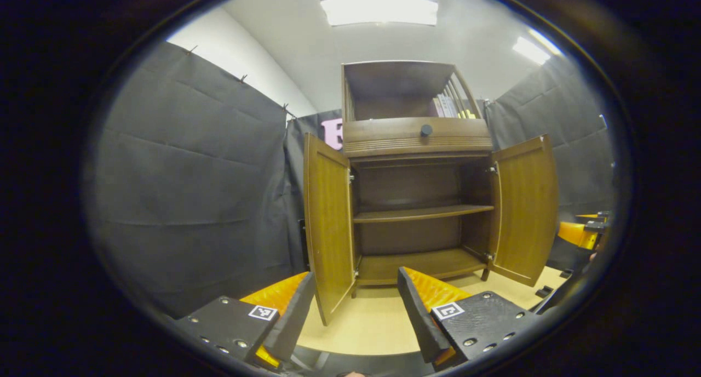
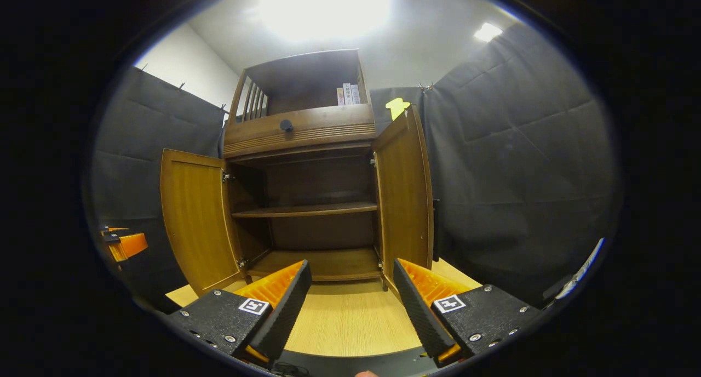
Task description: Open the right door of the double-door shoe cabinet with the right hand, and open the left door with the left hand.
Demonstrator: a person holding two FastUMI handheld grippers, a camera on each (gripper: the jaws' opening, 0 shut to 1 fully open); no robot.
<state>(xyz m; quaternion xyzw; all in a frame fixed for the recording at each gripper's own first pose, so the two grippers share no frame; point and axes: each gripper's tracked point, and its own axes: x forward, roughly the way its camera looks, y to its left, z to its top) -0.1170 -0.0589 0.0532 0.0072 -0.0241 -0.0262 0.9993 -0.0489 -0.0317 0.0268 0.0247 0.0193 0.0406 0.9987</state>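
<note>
The brown wooden shoe cabinet [image 1: 419, 141] stands ahead with both doors swung wide, baring two empty shelves. In the left gripper view its left door [image 1: 328, 223] is close, edge-on to me, and its right door [image 1: 523, 207] angles outward. My left gripper [image 1: 356, 316] is open, a short way back from the left door, holding nothing. In the right gripper view the right door [image 2: 405, 196] stands nearest and the left door [image 2: 194, 218] farther left. My right gripper [image 2: 350, 306] is open and holds nothing, low in front of the cabinet [image 2: 301, 130].
Above the doors are a drawer with a dark round knob [image 1: 426, 130] and an open top shelf with a few books [image 1: 446, 106]. Black cloth walls close in on both sides. The light wood floor [image 1: 372, 327] lies before the cabinet. The other gripper [image 1: 583, 232] shows at the right edge.
</note>
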